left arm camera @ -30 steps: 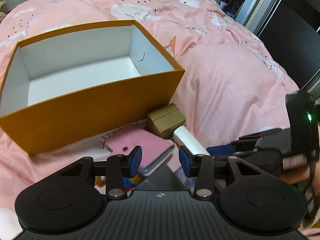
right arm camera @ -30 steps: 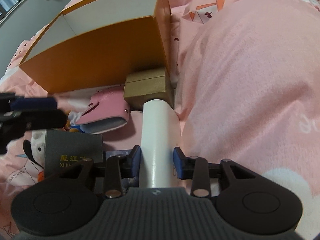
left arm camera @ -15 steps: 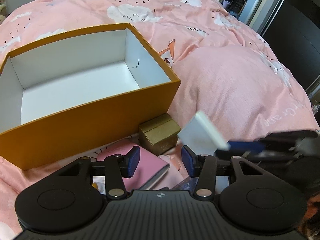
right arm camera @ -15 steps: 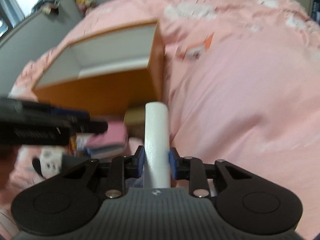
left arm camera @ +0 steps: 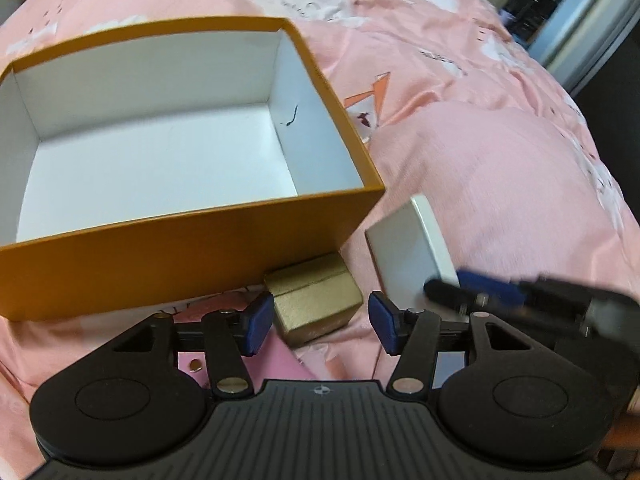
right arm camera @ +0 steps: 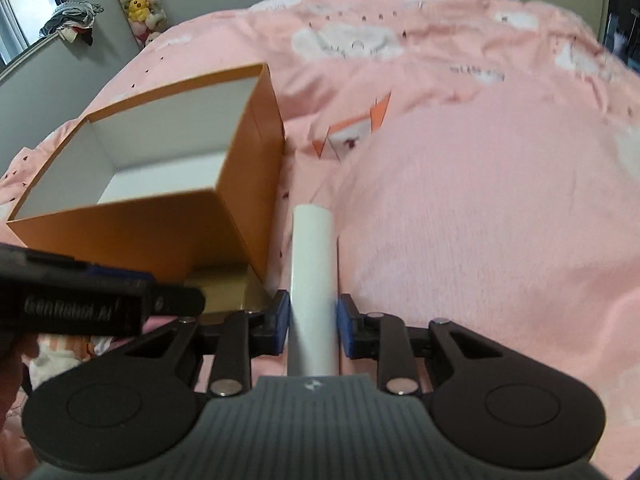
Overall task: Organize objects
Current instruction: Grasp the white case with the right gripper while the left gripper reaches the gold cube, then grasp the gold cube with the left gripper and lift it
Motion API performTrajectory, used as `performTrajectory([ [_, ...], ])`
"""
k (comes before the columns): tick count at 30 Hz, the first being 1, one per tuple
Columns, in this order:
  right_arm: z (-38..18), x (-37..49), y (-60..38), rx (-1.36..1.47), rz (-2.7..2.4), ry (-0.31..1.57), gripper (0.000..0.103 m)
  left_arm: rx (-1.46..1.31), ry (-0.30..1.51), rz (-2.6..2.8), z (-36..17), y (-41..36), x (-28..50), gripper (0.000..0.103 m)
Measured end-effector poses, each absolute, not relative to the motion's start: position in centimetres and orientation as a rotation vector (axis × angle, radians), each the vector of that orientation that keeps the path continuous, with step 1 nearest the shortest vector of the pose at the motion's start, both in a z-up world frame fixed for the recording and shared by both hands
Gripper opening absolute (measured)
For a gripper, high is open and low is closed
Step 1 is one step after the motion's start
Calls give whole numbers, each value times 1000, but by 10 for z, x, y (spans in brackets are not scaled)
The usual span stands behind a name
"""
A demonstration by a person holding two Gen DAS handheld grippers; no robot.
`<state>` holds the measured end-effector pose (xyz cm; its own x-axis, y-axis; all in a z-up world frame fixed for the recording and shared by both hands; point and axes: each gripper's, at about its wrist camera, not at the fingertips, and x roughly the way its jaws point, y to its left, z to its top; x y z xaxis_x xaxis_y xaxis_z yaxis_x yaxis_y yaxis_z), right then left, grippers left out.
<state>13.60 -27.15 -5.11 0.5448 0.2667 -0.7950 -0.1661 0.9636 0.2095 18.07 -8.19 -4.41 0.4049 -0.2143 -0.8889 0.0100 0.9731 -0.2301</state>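
one orange box (left arm camera: 192, 256), open top, white inside, nothing in it, on pink bedding (left arm camera: 480, 168). one gold box (left arm camera: 314, 304), small, closed, just in front of the orange box's near right corner. one white box (right arm camera: 314, 280), flat and long, lifted off the bedding, right of the orange box. one pink item (left arm camera: 280, 368), partly hidden under the left gripper; cannot tell what it is.

two grippers. left gripper (left arm camera: 320, 322): jaws apart and opening, nothing pressed between the pads; gold box seen in the gap, lying beyond the tips. right gripper (right arm camera: 312, 326): blue pads clamped on the white box's two long sides, box sticking out forward.

writing: white lettering on the left gripper's side in the right wrist view, blurred, roughly "genrobot.ai". dark scribble on the orange box's inner right wall, not legible. grey lettering on the bedding, too blurred to read.

soft toys (right arm camera: 140, 4) stacked in the far corner.
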Motion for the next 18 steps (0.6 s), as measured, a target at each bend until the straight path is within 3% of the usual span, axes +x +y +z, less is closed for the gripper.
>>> performTrajectory([
  [3,-64,140,-277,175,277,1007,29,-265,1182,-97,-52,-83,189,70],
  [8,-71,141,-281,206,302,1013,29,-334,1219,1,-61,-85,199,70],
  [18,-76,143,-287,238,340,1016,29,-211,1219,76,-69,-109,210,72],
])
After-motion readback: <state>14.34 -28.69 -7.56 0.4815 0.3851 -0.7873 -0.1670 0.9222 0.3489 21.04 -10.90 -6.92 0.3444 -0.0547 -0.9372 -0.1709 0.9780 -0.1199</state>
